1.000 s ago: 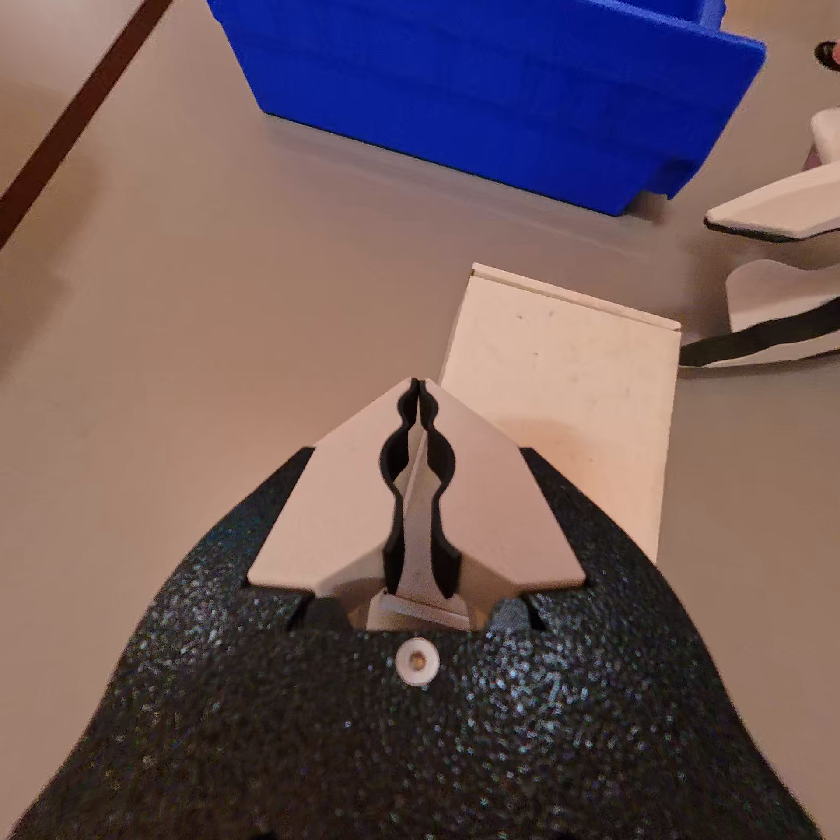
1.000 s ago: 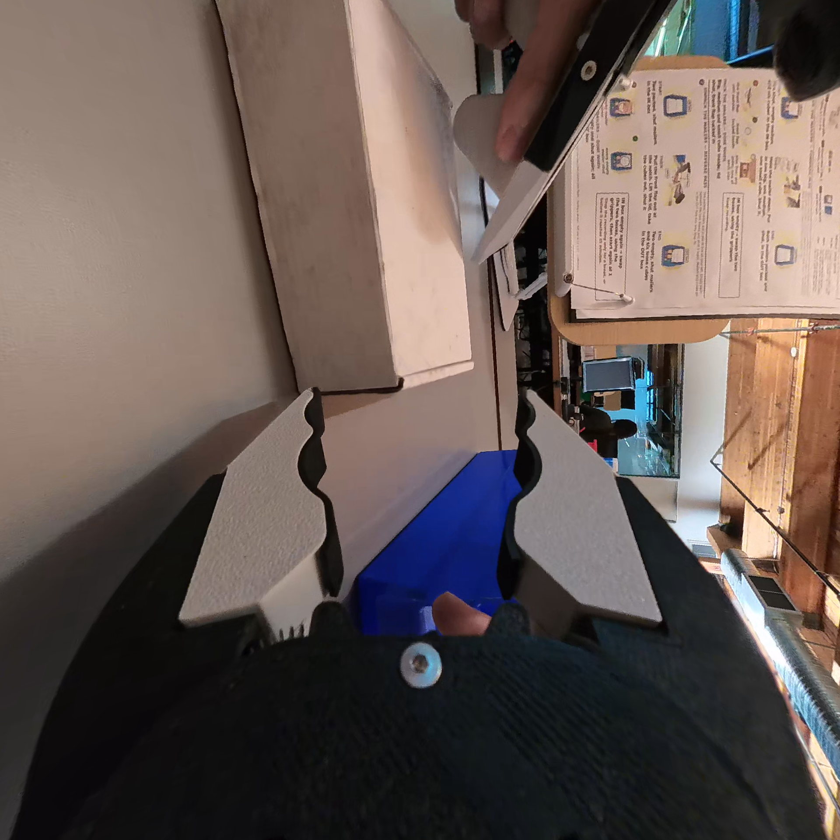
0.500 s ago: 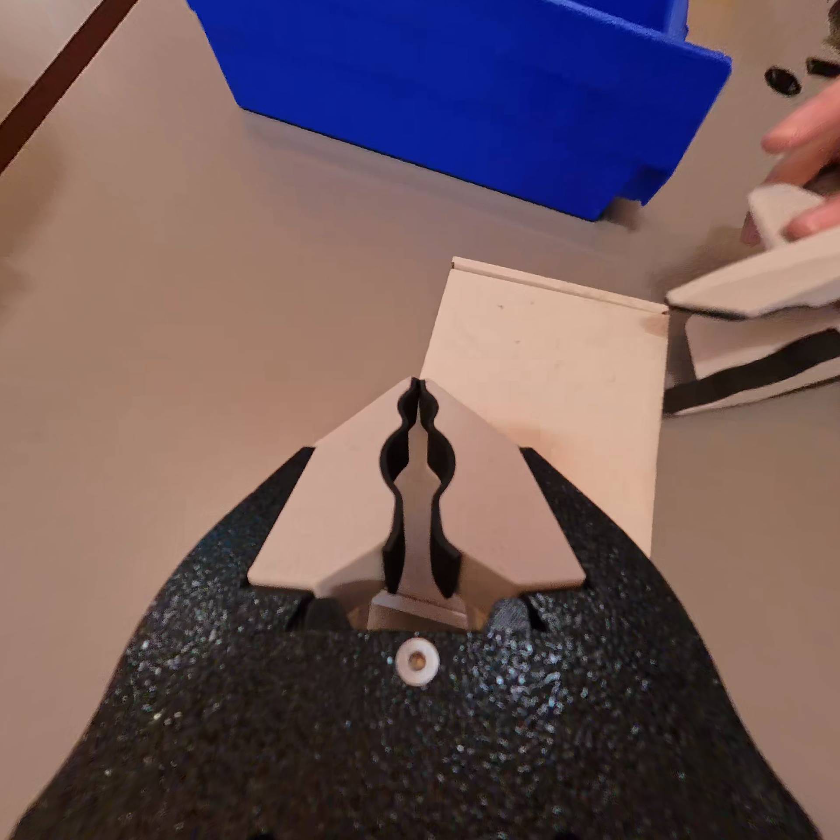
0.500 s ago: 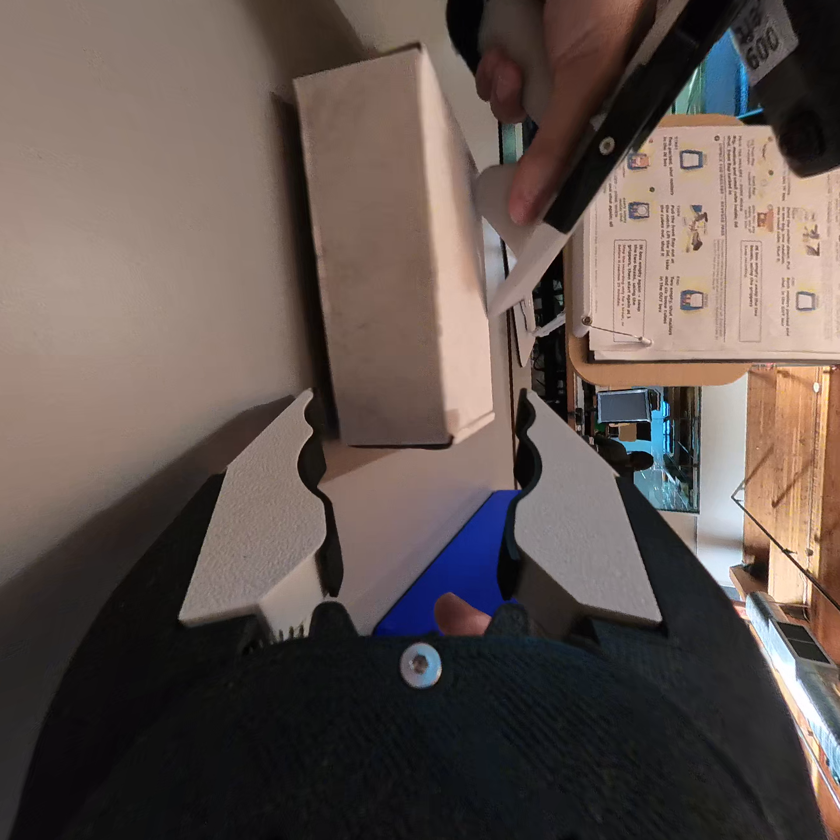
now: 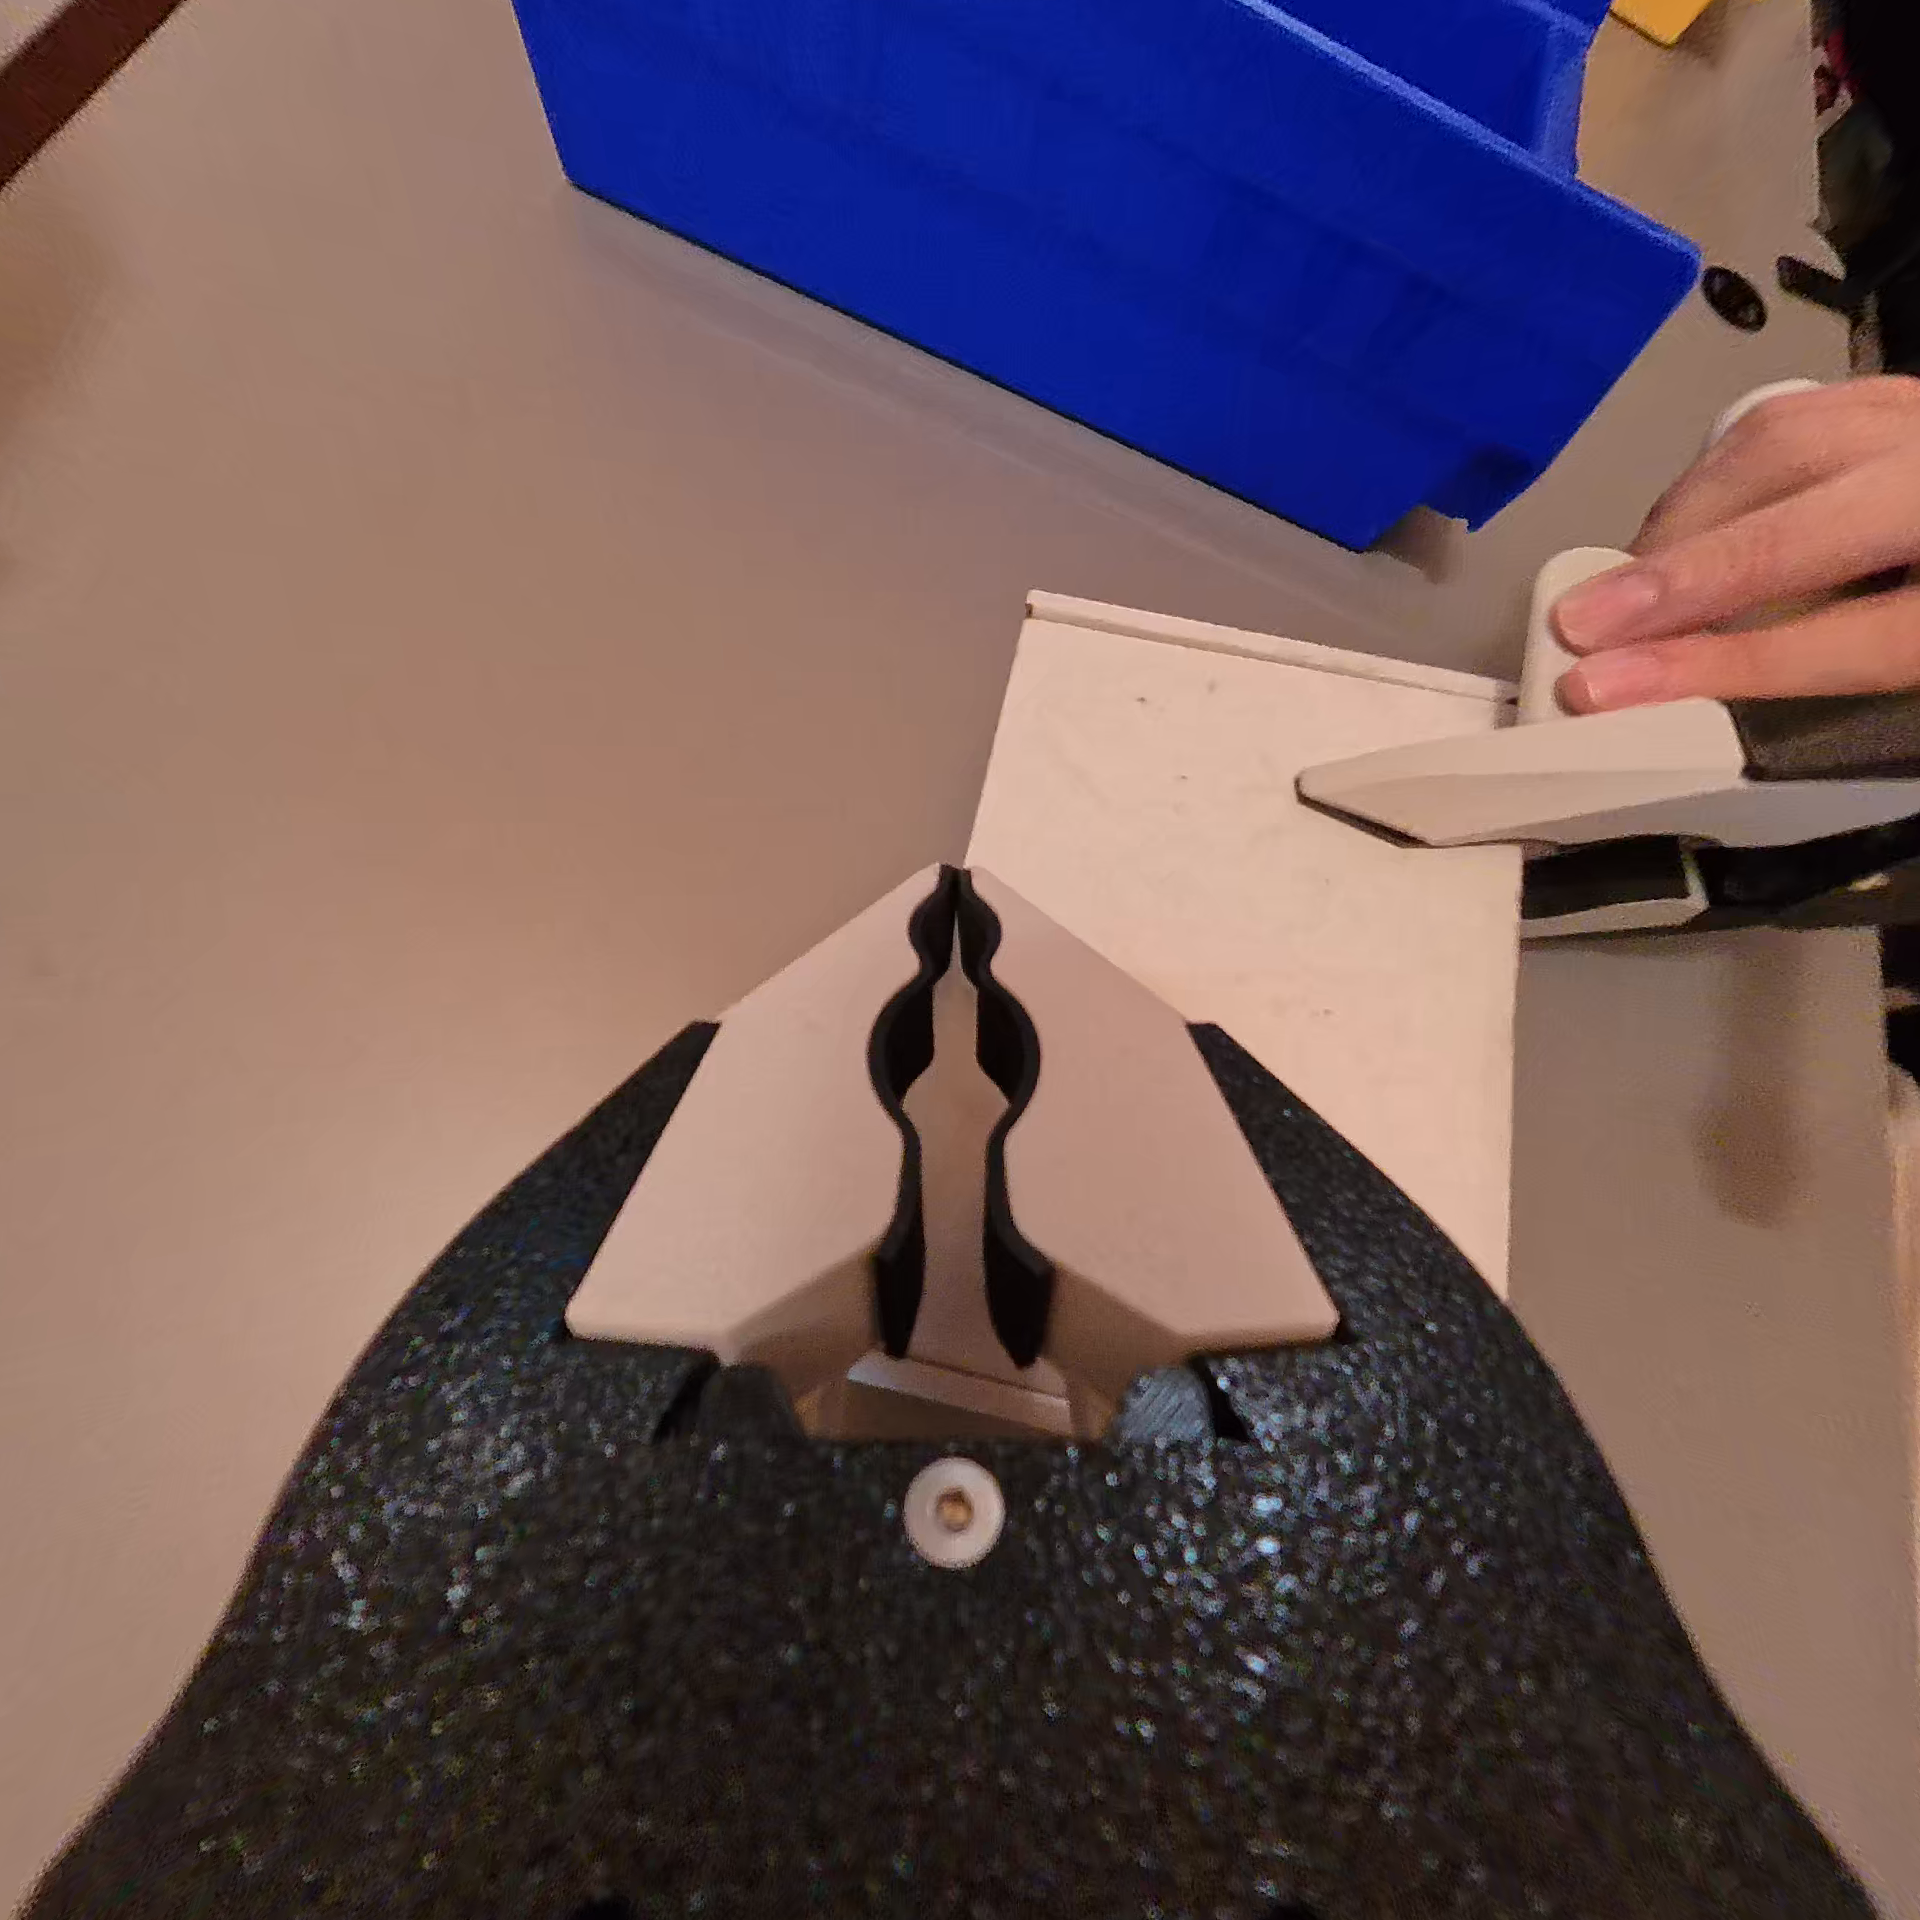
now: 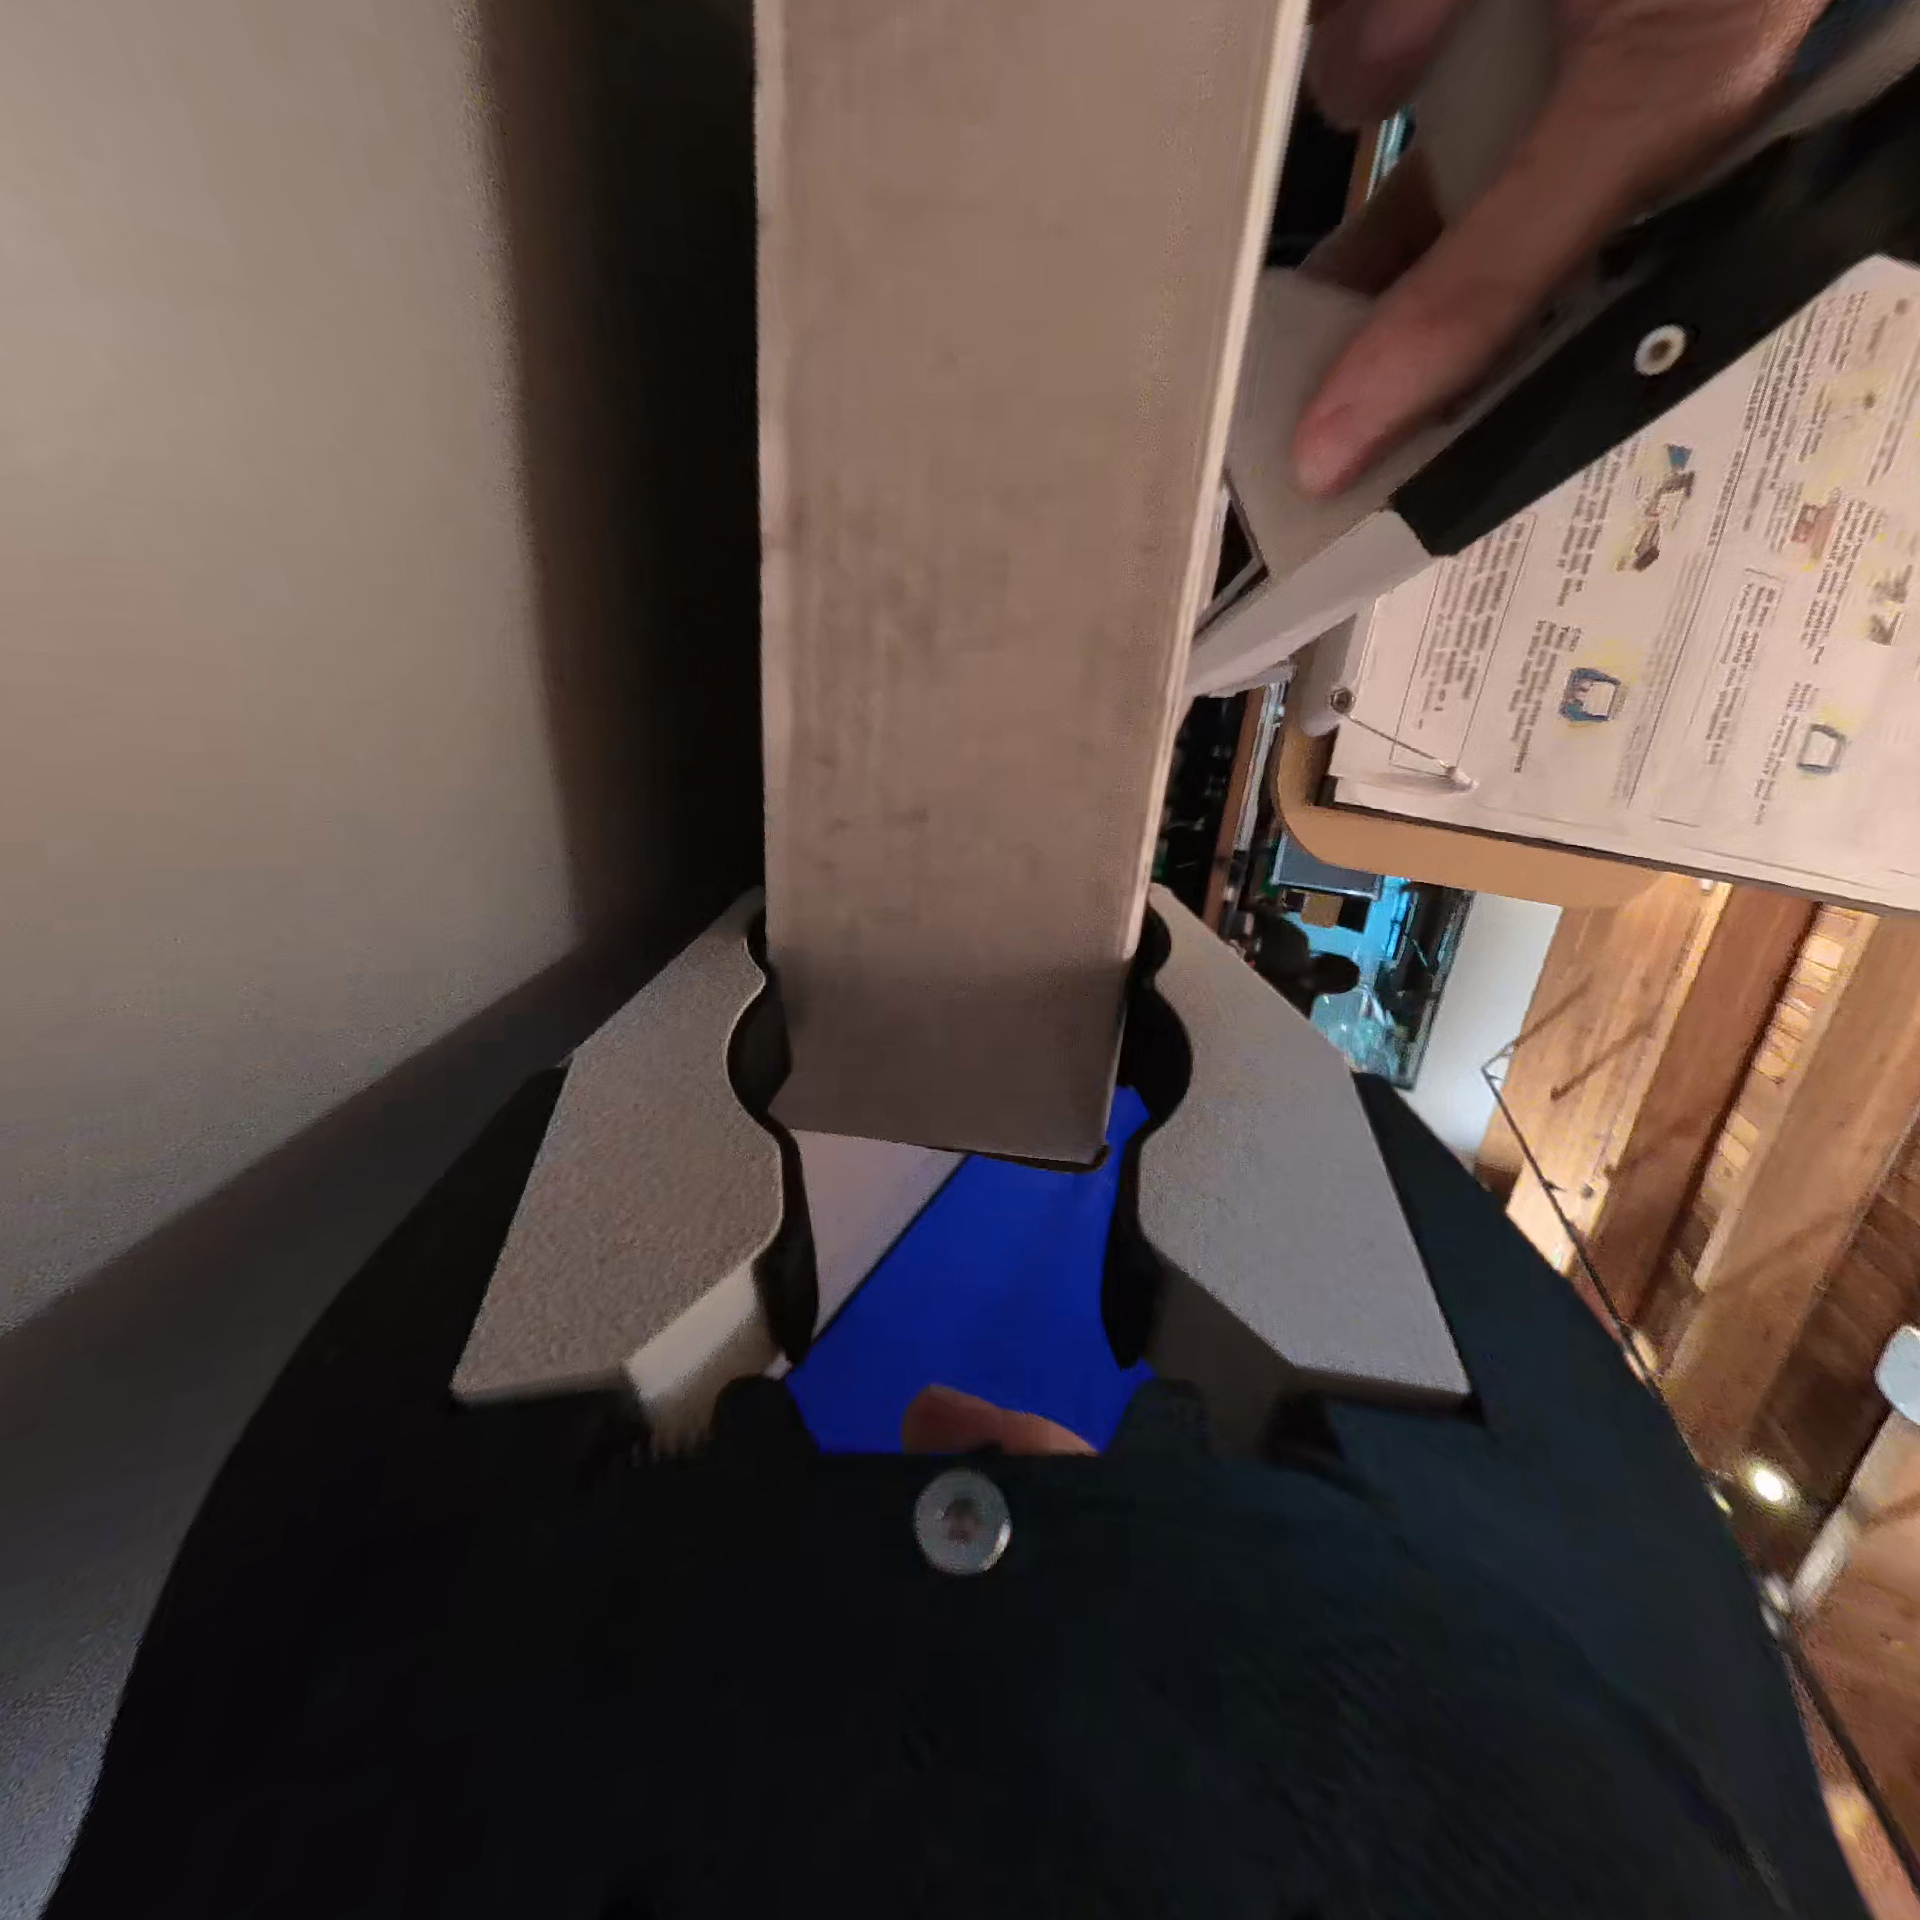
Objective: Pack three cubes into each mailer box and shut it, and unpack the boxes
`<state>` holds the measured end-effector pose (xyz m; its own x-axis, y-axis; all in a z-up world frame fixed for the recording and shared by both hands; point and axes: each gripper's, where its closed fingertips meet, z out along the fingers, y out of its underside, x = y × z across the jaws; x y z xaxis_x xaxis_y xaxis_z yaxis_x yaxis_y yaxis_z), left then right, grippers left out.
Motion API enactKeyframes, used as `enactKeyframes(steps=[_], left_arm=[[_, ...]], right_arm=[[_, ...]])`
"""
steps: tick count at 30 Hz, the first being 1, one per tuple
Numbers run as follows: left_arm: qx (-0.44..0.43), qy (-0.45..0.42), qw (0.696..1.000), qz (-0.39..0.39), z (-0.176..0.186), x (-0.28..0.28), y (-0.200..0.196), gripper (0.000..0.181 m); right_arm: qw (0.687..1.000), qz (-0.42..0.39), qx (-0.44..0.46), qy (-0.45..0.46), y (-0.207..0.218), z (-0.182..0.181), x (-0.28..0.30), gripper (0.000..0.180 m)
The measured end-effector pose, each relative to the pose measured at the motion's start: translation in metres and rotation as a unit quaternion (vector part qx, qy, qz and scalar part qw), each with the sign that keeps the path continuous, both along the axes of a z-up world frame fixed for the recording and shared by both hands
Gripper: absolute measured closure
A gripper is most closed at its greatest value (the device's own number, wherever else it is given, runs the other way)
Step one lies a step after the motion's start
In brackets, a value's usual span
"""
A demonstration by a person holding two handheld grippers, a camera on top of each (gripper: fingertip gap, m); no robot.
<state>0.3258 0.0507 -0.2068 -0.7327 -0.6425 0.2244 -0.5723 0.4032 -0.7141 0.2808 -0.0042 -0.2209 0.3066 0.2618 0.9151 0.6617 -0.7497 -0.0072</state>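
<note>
A white mailer box lies closed on the tan table. My left gripper is shut and empty, with its tips over the box's near left corner. My right gripper is turned on its side and shut on the box's right end. In the left wrist view its upper finger lies on the lid and its lower finger sits at the box's side. A hand holds that gripper. No cubes show.
A blue plastic bin stands just behind the box, and also shows between the right fingers. In the right wrist view the left gripper's white fingers press by the lid. A printed sheet on a board hangs beyond the table.
My right gripper moved in over the box's end and its jaws narrowed onto it. The left gripper stayed shut near the box's corner.
</note>
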Motion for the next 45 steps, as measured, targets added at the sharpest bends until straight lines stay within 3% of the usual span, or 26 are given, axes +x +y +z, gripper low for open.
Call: enactKeyframes(steps=[1, 2, 3, 4, 6, 9, 12, 14, 17, 20, 22, 29, 33, 40, 43, 45], left_arm=[[0.011, -0.025, 1.000, -0.003, 0.002, 0.001, 0.001, 0.181], [0.034, -0.074, 0.997, 0.009, 0.007, 0.006, 0.007, 0.172], [0.054, -0.139, 0.988, 0.035, 0.019, 0.012, 0.015, 0.141], [0.055, -0.202, 0.976, 0.055, 0.037, 0.011, 0.019, 0.122], [0.021, -0.313, 0.947, 0.062, 0.073, -0.008, 0.020, 0.105], [0.030, -0.416, 0.908, 0.033, 0.090, -0.053, 0.028, 0.096], [0.037, -0.412, 0.910, -0.009, 0.076, -0.096, 0.032, 0.077], [0.046, -0.404, 0.913, -0.029, 0.061, -0.114, 0.031, 0.075], [0.120, -0.434, 0.892, -0.036, 0.038, -0.114, 0.029, 0.067], [0.198, -0.493, 0.845, -0.054, 0.028, -0.097, 0.021, 0.068], [0.206, -0.511, 0.831, -0.075, 0.024, -0.084, 0.010, 0.065], [0.135, -0.522, 0.835, -0.111, 0.010, -0.061, -0.026, 0.066], [0.121, -0.558, 0.813, -0.110, 0.014, -0.063, -0.032, 0.093], [0.149, -0.557, 0.810, -0.110, 0.010, -0.060, -0.024, 0.104], [0.158, -0.551, 0.812, -0.106, 0.008, -0.058, -0.021, 0.106], [0.156, -0.545, 0.817, -0.104, 0.008, -0.057, -0.020, 0.106]], right_arm=[[1.000, 0.009, 0.012, 0.017, 0.001, -0.001, -0.002, 0.115], [0.999, 0.018, 0.030, 0.039, 0.002, 0.000, -0.005, 0.115], [0.997, 0.020, 0.041, 0.058, 0.001, 0.002, -0.006, 0.115], [0.996, 0.020, 0.042, 0.071, -0.002, 0.004, -0.006, 0.115], [0.993, 0.033, 0.041, 0.104, -0.008, 0.007, -0.007, 0.115], [0.984, 0.055, 0.038, 0.165, -0.016, 0.013, -0.008, 0.115], [0.973, 0.078, 0.012, 0.218, -0.025, 0.019, -0.008, 0.115], [0.967, 0.090, -0.002, 0.240, -0.026, 0.021, -0.006, 0.115], [0.963, 0.102, -0.032, 0.249, -0.025, 0.021, -0.006, 0.116], [0.963, 0.086, -0.057, 0.248, -0.023, 0.021, -0.006, 0.115], [0.963, 0.080, -0.058, 0.251, -0.022, 0.021, -0.006, 0.115], [0.958, 0.092, -0.026, 0.271, -0.014, 0.022, -0.012, 0.116], [0.958, 0.092, -0.037, 0.269, -0.015, 0.022, -0.008, 0.116], [0.961, 0.091, -0.022, 0.259, -0.012, 0.022, -0.008, 0.115], [0.972, 0.071, -0.023, 0.224, -0.013, 0.024, -0.005, 0.114], [0.985, 0.064, -0.006, 0.159, -0.012, 0.034, -0.002, 0.102]])
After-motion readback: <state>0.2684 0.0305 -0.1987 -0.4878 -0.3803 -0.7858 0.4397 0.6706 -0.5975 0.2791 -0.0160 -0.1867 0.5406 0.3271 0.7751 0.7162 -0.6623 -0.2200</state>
